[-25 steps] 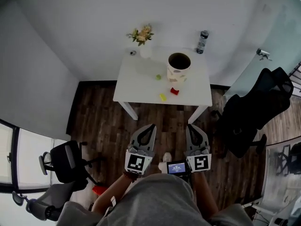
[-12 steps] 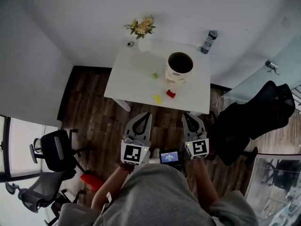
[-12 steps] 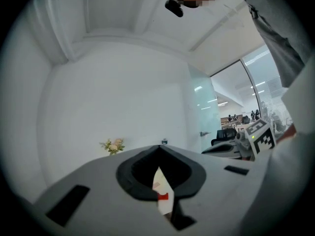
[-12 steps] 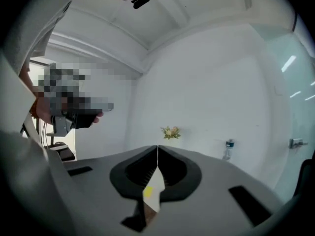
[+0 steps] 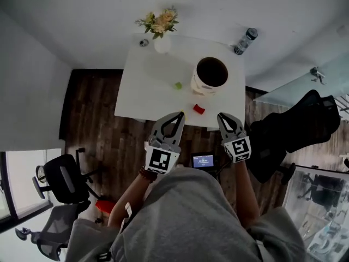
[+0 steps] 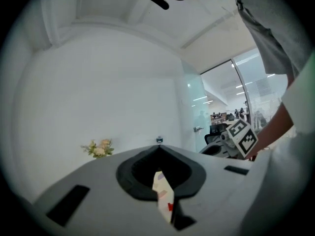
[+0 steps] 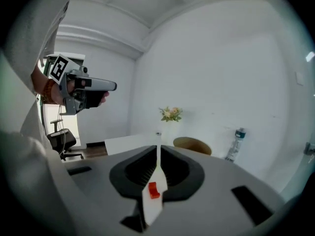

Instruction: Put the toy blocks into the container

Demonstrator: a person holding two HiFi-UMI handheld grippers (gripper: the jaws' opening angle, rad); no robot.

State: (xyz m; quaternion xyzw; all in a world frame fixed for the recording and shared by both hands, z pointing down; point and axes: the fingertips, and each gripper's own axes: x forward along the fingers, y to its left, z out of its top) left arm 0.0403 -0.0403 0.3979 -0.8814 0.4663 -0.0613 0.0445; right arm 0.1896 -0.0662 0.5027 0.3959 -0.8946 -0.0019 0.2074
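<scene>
The toy blocks are small. A red block [image 5: 199,109] lies near the front edge of the white table [image 5: 147,86], and a green block [image 5: 178,85] lies farther back, just left of the container [image 5: 202,88]. The container is a round tub that stands open and upright.

The blocks look hard and very light, so they should lift with no trouble. They may be smooth too, and could slide on the table if a jaw bumps them. I would pinch one across two flat sides, with a jaw on each side.

The left gripper [image 5: 178,115] and the right gripper [image 5: 223,117] are at the table's front edge. On both, the jaws are closed tip to tip, with nothing held — and they touch no block. They must open before a grab.
</scene>
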